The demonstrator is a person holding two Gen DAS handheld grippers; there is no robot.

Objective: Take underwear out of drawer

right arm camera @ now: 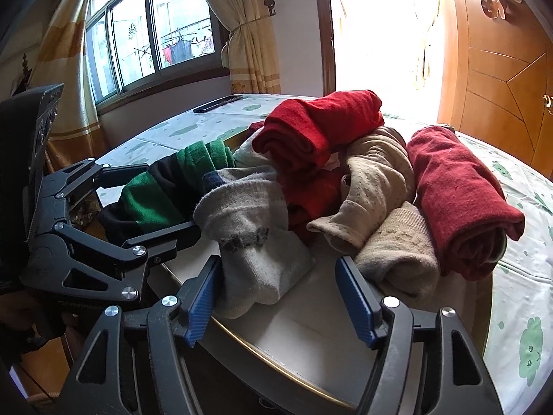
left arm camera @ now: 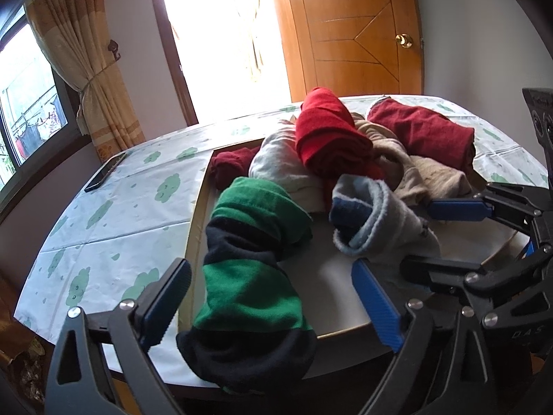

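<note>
A shallow white drawer (left arm camera: pixel 331 297) lies on the table, holding several rolled garments. A green and black striped roll (left arm camera: pixel 249 276) hangs over its near edge between the wide-open fingers of my left gripper (left arm camera: pixel 273 304), which do not touch it. A grey roll (right arm camera: pixel 252 242) lies between the open fingers of my right gripper (right arm camera: pixel 280 297), against the left pad. A bright red roll (right arm camera: pixel 318 124), beige rolls (right arm camera: pixel 376 180) and a dark red roll (right arm camera: pixel 459 204) are piled behind. The right gripper also shows in the left wrist view (left arm camera: pixel 408 231).
The table has a white cloth with green prints (left arm camera: pixel 114 214). A dark phone (left arm camera: pixel 103 173) lies at its far left edge. A wooden door (left arm camera: pixel 352 27), a bright doorway and a curtained window stand behind.
</note>
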